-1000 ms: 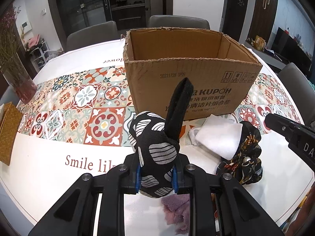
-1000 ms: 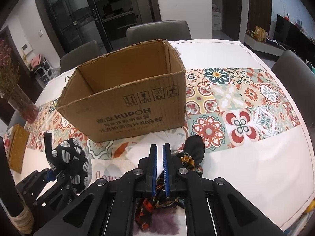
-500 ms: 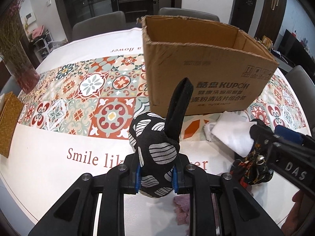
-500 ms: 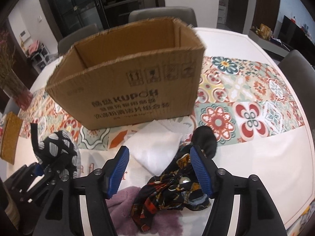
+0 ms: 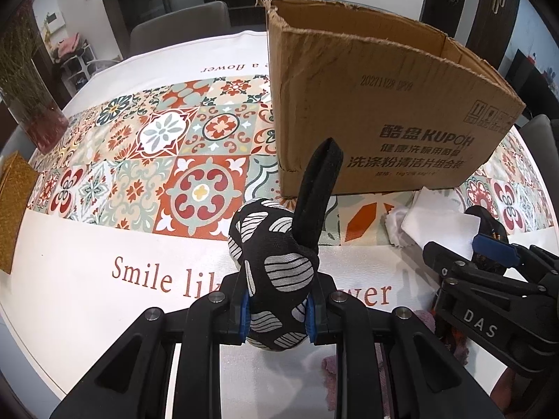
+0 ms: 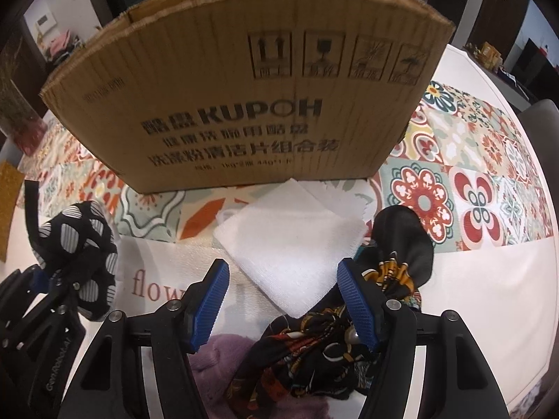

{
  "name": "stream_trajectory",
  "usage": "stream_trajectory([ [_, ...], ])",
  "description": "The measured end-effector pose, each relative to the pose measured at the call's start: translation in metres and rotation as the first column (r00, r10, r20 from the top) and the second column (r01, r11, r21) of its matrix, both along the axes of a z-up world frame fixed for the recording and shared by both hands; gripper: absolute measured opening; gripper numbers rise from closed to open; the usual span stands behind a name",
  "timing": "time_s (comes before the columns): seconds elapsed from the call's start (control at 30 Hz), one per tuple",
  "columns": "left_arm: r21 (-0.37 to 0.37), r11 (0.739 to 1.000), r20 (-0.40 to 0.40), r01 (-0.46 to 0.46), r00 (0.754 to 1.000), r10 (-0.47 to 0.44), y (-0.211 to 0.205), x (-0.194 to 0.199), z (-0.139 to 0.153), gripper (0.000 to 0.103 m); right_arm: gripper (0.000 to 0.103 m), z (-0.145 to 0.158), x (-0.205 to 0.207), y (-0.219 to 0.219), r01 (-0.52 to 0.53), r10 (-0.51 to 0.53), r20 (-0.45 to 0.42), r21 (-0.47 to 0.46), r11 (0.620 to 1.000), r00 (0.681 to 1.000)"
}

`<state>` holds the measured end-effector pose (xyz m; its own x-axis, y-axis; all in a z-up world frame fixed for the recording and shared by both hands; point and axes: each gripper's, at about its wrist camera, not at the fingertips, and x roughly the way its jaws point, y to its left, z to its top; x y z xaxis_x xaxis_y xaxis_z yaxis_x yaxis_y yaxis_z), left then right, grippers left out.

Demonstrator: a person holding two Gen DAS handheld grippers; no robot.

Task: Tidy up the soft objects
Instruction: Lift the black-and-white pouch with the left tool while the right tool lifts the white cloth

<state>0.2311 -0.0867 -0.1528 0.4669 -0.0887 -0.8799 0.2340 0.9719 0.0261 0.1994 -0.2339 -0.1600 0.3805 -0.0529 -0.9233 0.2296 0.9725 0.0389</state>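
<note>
My left gripper (image 5: 277, 309) is shut on a black fabric pouch with white leaf prints (image 5: 276, 265), its black strap standing upright; it also shows in the right wrist view (image 6: 80, 244). My right gripper (image 6: 283, 300) is open, low over a folded white cloth (image 6: 290, 248) that lies between its blue pads (image 6: 209, 300). A black patterned scarf (image 6: 314, 345) lies under the right finger, and a purple cloth (image 6: 216, 352) under the left one. An open cardboard box (image 6: 244, 104) stands just behind the cloth; it also shows in the left wrist view (image 5: 367, 104).
The round table (image 5: 87, 296) has a white cloth with a patterned tile band (image 5: 157, 160). A vase with dried stems (image 5: 31, 104) and a woven mat (image 5: 14, 209) sit at the far left. Grey chairs (image 5: 181, 28) stand behind the table.
My right gripper has opened and moved forward and down over the white cloth, closer to the box. My left gripper still holds the pouch and has come nearer the box's left corner.
</note>
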Motion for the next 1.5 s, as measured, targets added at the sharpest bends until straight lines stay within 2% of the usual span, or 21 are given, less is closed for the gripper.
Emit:
stream_trajectory([
  [0.33, 0.007, 1.000, -0.021, -0.008, 1.000, 0.008, 0.001, 0.007, -0.008, 0.024, 0.065, -0.024, 0.011, 0.011, -0.017, 0.015, -0.055, -0.039, 0.999, 0.998],
  [0.63, 0.010, 1.000, -0.031, 0.000, 1.000, 0.000, -0.001, 0.008, -0.012, 0.024, 0.064, -0.039, 0.019, 0.021, -0.021, 0.015, -0.066, -0.098, 0.995, 0.998],
  [0.67, 0.010, 1.000, -0.030, 0.001, 1.000, -0.001, -0.001, 0.008, -0.012, 0.024, 0.060, -0.040, 0.019, 0.021, -0.019, 0.013, -0.064, -0.094, 0.995, 0.998],
  [0.73, 0.009, 1.000, -0.028, 0.003, 1.000, -0.002, -0.001, 0.008, -0.012, 0.024, 0.044, -0.040, 0.019, 0.019, -0.004, 0.000, -0.056, -0.068, 0.998, 0.998],
  [0.8, 0.008, 1.000, -0.025, 0.004, 1.000, -0.004, -0.001, 0.008, -0.011, 0.024, 0.023, -0.040, 0.020, 0.011, 0.006, -0.008, -0.053, -0.045, 0.999, 0.999],
  [0.87, 0.007, 1.000, -0.022, 0.004, 1.000, -0.004, -0.001, 0.008, -0.009, 0.024, 0.012, -0.037, 0.020, 0.004, 0.017, -0.018, -0.045, -0.020, 1.000, 0.999],
  [1.13, 0.002, 1.000, 0.000, 0.007, 1.000, -0.007, -0.001, 0.003, 0.001, 0.024, 0.007, -0.014, 0.008, -0.003, 0.037, -0.037, 0.019, 0.011, 0.999, 0.999],
  [1.5, -0.018, 1.000, 0.081, 0.011, 0.997, -0.010, 0.001, -0.012, 0.035, 0.024, 0.007, 0.028, -0.020, 0.002, 0.019, -0.021, 0.101, 0.019, 1.000, 0.995],
])
